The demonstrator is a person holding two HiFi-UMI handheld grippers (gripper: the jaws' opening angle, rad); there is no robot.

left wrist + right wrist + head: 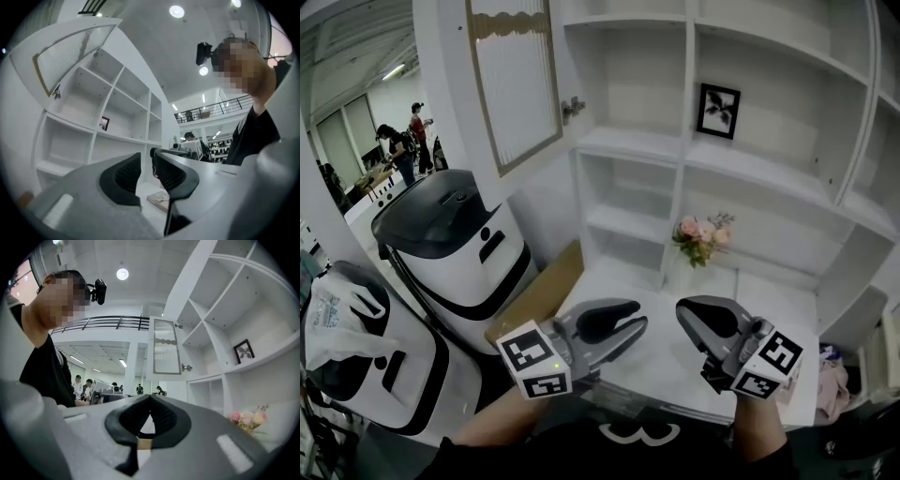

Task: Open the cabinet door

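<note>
Head view: the cabinet door (516, 84) is swung open at top left, up above my fingers. It's a ribbed glass panel in a tan frame w/ a scalloped top strip and a small metal knob (572, 109) at its edge. Behind is a white shelf unit (750, 178) w/ a framed b&w leaf print (718, 111), and pink flowers (703, 239) lower down. My left gripper (630, 319) and right gripper (689, 317) are low over the white counter (769, 286), w/ b&w square-pattern marker cubes (534, 361). There's blue print on a bag (333, 314) far left, too small to read.

Left gripper view: left gripper (146, 161) fingers are narrowly apart, ribbed black pads, nothing btwn. Door (70, 54) is upper left.

Right gripper view: right gripper (150, 401) tips are pressed together, empty. Door (166, 348) is ahead, well apart.
</note>
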